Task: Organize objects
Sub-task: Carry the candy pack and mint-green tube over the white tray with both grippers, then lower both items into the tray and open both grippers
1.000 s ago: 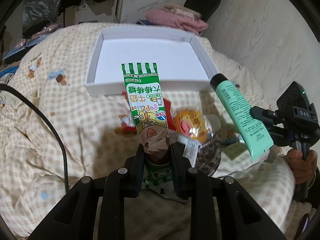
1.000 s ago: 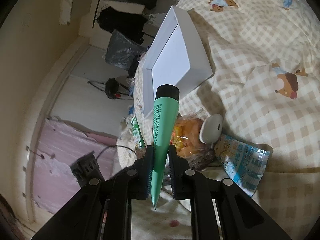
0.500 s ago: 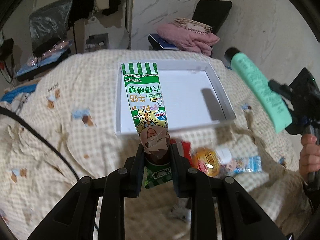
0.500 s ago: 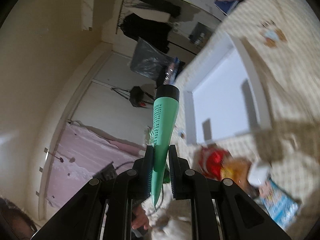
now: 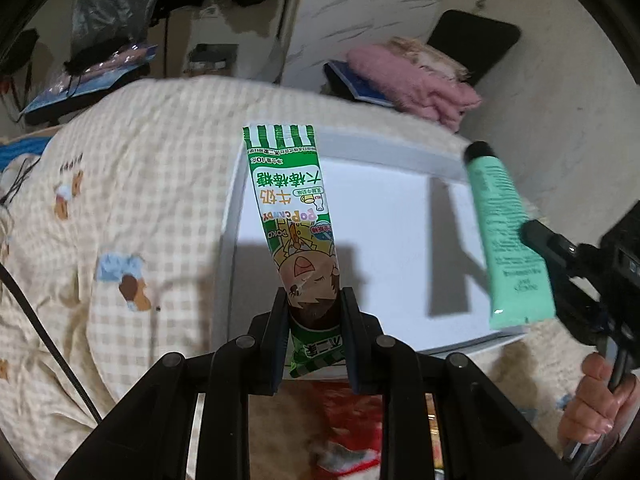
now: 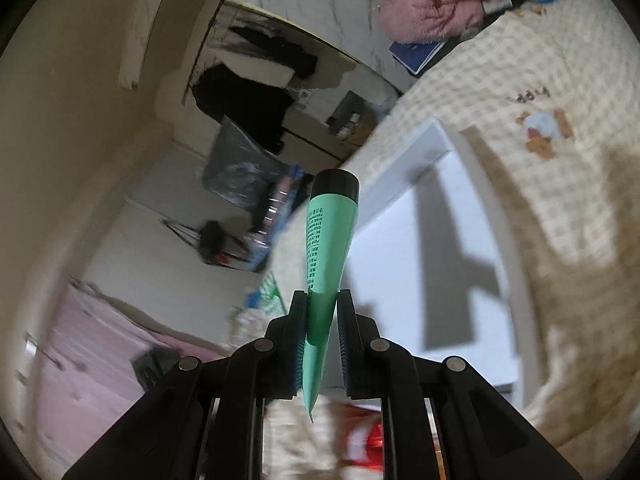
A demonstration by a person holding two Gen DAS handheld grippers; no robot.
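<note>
Bed under a cream checked quilt (image 5: 160,184) with bear prints, pink blankets (image 5: 412,80) piled at 1 o'clock, white marbled wall (image 5: 380,4) behind, dark clothes (image 6: 248,100) hanging at 11 o'clock, dim warm indoor light

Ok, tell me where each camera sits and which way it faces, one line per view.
Left wrist: rides the left hand-held gripper, looking down along its fingers, shut on a green candy packet, over the white tray on the checked bedspread; the right hand shows at the right edge.
Right wrist: rides the right hand-held gripper, rolled sideways, shut on the green tube, facing tray and room beyond; no hand shows.
Shared: tray, tube, bedspread, pink bundle.
</note>
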